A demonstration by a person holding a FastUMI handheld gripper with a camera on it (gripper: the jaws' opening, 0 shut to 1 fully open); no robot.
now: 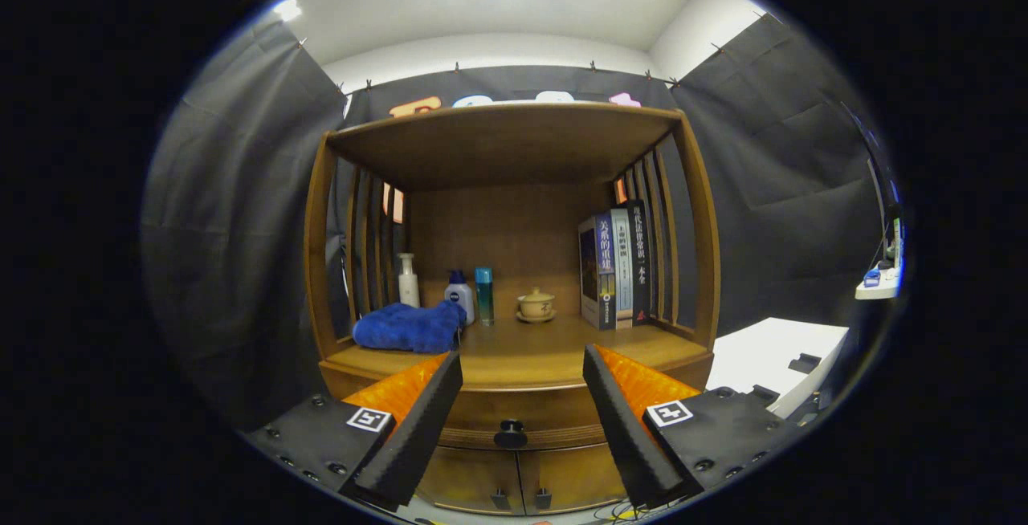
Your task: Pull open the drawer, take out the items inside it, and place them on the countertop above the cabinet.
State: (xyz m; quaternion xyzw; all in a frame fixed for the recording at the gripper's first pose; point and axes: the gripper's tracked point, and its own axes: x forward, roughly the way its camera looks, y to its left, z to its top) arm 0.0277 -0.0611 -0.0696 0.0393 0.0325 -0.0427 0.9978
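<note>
Between the spread fingers of the empty claw (522, 404) sits the closed drawer's knob (510, 433), untouched.

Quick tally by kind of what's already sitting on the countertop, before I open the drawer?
Bottles: 3 (white pump bottle, white bottle with blue cap, teal bottle)
Books: 3
Blue towel: 1
Lidded cup on saucer: 1
Total: 8
Gripper open, drawer knob between its fingers, drawer shut.

The wooden countertop (554, 352) carries a blue towel (408, 328), bottles (459, 296), teacup (536, 304) and books (614, 264).
</note>
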